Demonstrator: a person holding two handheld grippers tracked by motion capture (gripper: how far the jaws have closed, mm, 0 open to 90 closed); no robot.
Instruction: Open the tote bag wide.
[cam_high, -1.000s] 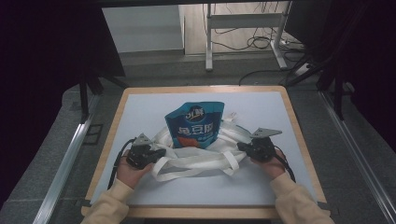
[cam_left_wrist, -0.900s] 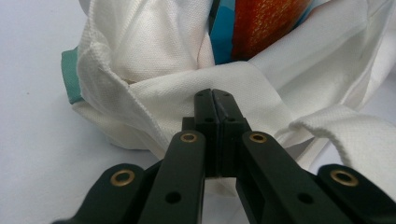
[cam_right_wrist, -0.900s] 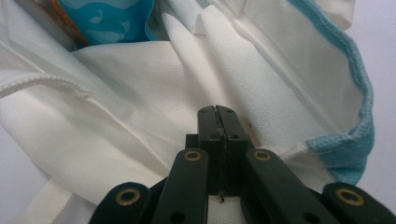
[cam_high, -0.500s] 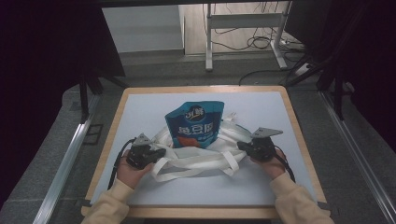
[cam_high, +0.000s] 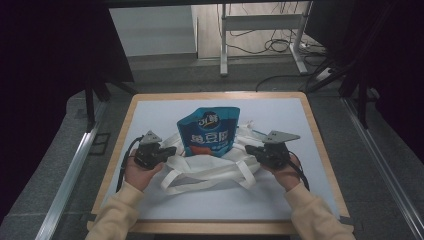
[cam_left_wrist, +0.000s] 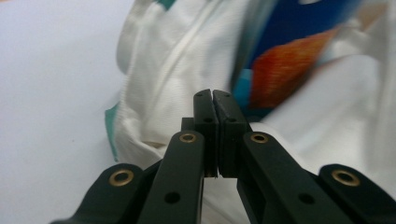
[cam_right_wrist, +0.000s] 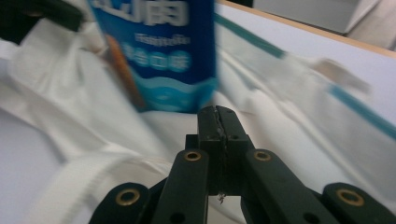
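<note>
Both forearms reach forward over the white worktop (cam_high: 150, 107); the left gripper (cam_high: 169, 152) and right gripper (cam_high: 250, 150), jaws pressed together, flank the white cloth bag (cam_high: 210, 167) holding a blue snack pouch (cam_high: 207, 131).

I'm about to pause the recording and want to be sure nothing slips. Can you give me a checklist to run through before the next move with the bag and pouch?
1. Left hand-held gripper jaws closed: ok.
2. Right hand-held gripper jaws closed: ok.
3. Fabric pinched between either pair of jaws: cannot tell.
4. Blue pouch partly inside white tote bag: ok, top still sticks out.
5. Bag handles free of the grippers: cannot tell.
6. Bag fully on the table: ok.
</note>
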